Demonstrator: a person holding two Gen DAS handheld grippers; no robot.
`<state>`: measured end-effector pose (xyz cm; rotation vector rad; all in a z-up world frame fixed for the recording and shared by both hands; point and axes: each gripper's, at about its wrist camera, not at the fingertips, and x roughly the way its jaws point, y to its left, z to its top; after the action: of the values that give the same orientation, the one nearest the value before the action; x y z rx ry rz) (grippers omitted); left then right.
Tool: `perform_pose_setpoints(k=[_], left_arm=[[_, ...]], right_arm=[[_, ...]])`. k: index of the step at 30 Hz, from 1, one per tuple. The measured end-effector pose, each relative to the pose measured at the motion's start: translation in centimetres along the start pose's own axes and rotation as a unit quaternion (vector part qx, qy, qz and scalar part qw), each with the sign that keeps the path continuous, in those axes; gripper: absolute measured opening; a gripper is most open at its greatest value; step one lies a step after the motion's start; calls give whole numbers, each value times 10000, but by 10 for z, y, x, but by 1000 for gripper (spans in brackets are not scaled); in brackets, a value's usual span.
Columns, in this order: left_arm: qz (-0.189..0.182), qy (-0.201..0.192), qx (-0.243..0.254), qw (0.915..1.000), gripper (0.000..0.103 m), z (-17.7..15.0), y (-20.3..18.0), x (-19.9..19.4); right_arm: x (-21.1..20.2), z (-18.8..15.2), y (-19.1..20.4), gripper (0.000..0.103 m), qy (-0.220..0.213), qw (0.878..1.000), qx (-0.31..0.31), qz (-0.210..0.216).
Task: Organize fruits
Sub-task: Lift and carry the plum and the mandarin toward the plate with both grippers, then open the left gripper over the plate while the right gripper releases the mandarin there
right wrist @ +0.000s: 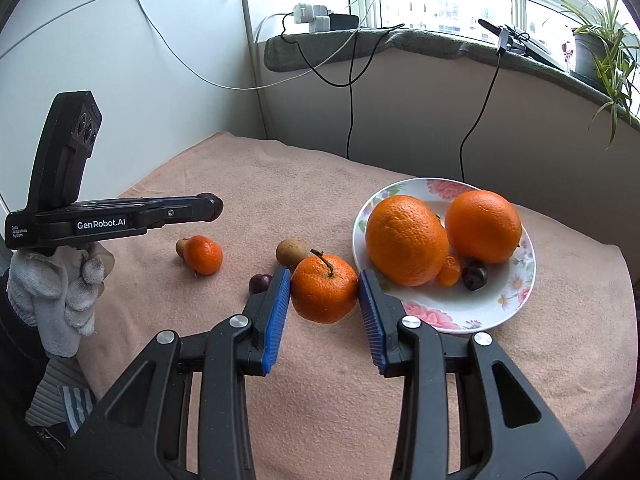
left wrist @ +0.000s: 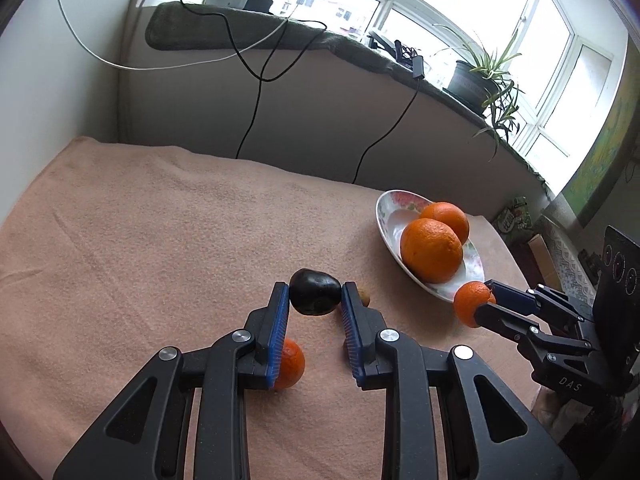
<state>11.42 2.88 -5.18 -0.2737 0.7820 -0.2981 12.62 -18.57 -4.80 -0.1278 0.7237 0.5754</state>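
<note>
Fruits lie split between a white flowered plate (right wrist: 516, 300) at right of the right-wrist view and the peach terry cloth (right wrist: 320, 400) covering the table. I have my right gripper (right wrist: 324, 304) pinching a stemmed orange tangerine (right wrist: 324, 290) between its blue pads, just left of the plate's rim; my left gripper (left wrist: 315, 300) pinches a dark plum (left wrist: 315, 292) at centre of its own view. I judge both are mid-carry toward the plate, where two big oranges (right wrist: 406, 240), a tiny tangerine and a dark fruit already sit. Next I would need to lift each load over the rim and release into the free front part, one at a time, since the oranges crowd the dish. Another small tangerine (right wrist: 203, 255), a brown fruit (right wrist: 290, 251) and a plum (right wrist: 259, 282) wait on the cloth. Cables hang behind.
</note>
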Motion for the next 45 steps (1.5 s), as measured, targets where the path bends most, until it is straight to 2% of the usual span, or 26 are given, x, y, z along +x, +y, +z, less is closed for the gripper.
perform_pose_setpoints(k=[18, 45], left_arm=[[-305, 219, 406, 9985, 25, 33, -42, 51], [-455, 532, 473, 9964, 25, 62, -60, 110]], right_arm=[[-1, -7, -53, 37, 32, 9984, 426, -379], [18, -7, -77, 37, 208, 9974, 421, -543]])
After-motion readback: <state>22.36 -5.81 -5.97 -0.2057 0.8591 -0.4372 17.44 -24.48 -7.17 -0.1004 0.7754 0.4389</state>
